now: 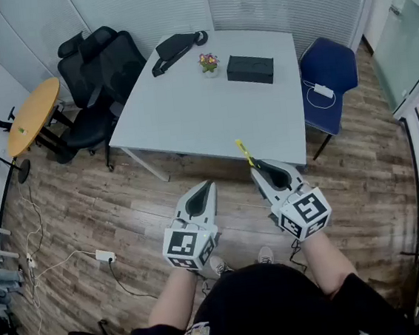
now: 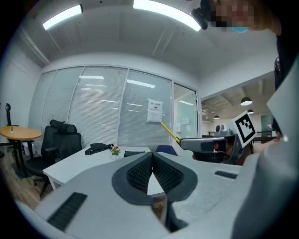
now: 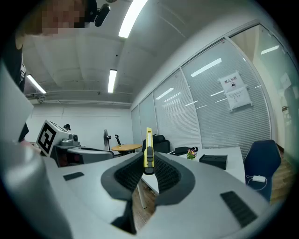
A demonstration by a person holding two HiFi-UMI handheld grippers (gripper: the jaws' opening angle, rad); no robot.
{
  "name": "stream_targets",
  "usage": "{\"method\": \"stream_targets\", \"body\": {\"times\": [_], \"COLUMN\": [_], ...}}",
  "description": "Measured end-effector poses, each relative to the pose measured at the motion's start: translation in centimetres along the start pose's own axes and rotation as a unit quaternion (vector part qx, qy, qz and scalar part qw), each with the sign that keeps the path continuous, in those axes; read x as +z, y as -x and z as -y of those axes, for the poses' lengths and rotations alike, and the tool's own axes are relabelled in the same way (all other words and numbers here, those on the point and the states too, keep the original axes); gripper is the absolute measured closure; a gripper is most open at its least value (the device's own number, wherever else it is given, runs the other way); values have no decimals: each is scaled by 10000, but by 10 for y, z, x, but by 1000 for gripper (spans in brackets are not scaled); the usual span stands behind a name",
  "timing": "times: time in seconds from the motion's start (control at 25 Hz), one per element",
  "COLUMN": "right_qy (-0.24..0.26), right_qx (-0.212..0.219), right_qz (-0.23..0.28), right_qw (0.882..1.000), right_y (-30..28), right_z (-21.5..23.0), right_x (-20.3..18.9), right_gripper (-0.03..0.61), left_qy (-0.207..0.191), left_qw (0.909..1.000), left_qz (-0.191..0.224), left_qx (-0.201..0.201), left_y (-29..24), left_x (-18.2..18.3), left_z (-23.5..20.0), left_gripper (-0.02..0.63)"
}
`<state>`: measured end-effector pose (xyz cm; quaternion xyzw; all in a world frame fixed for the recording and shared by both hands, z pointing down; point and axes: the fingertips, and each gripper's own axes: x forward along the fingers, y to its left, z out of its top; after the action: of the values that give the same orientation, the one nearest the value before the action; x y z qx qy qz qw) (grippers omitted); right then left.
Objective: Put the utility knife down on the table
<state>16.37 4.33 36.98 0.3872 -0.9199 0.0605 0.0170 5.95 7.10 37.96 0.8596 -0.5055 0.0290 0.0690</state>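
Note:
A slim yellow utility knife (image 3: 148, 151) stands upright between the jaws of my right gripper (image 3: 148, 172), which is shut on it. In the head view the knife (image 1: 244, 153) sticks out past the right gripper (image 1: 254, 167), just over the near edge of the white table (image 1: 188, 102). The knife (image 2: 170, 132) also shows in the left gripper view, held by the right gripper (image 2: 187, 142). My left gripper (image 1: 207, 188) is shut with nothing in it, over the wooden floor short of the table. Its ribbed pads (image 2: 140, 172) meet at the tips.
On the table's far part lie a black box (image 1: 250, 69), a small flower pot (image 1: 209, 63) and a black bag (image 1: 175, 50). A black office chair (image 1: 99, 78) stands at the table's left, a blue chair (image 1: 326, 76) at its right. A round wooden table (image 1: 33, 115) is further left.

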Motion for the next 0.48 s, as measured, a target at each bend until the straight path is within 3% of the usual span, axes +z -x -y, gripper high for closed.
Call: {"method": "stream_targets", "body": {"times": [0.48], "right_qy": [-164], "right_qx": [35], "right_qz": [82], "right_qw": [9998], "right_y": [-4], "right_z": [-9], "right_x": [1], "right_gripper": [508], "left_qy": [35], "left_qw": [10000], "left_qz": [21], "left_qx": [11], "left_y": [8], "left_x": [-1], "left_z": [-7], "left_gripper": [609]}}
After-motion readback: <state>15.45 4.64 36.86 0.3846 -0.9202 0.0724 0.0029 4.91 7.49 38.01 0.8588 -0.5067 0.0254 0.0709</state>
